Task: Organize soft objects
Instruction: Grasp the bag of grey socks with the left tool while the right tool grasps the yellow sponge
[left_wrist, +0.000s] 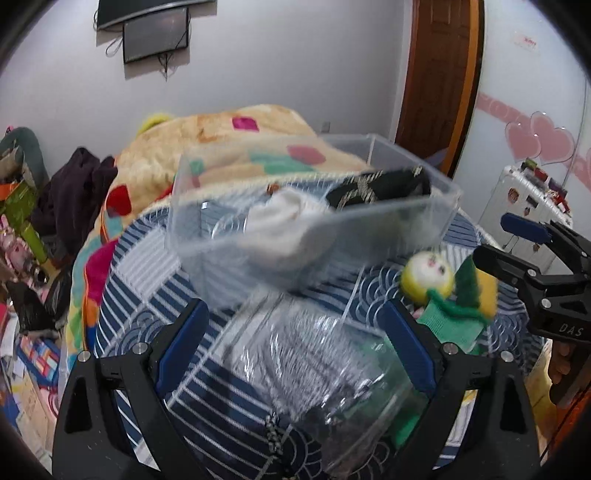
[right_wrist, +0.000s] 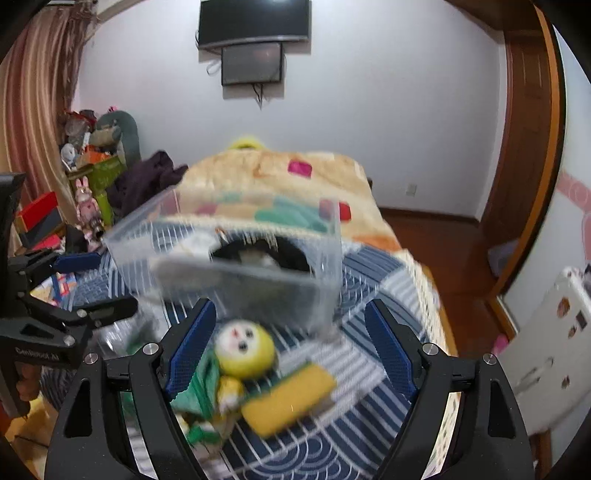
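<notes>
While both spread wide, left tongs (left_wrist: 291, 350) over clear box (left_wrist: 310, 221), right tongs (right_wrist: 291, 350) over doll (right_wrist: 243, 350) (blurred)

A home bedroom: quilt-covered bed (right_wrist: 369, 280), wall television (right_wrist: 254, 20), curtains (right_wrist: 33, 110), wooden door (left_wrist: 439, 74).

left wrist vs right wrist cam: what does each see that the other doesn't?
Left wrist only: a second clear container close between the open left gripper, and pink heart wall stickers.
Right wrist only: striped curtain and wood floor beside the bed.
Both: the clear bin holding white and dark fabric, the yellow-headed plush doll, which lies between the open right gripper, the patterned blanket, the wall TV.
</notes>
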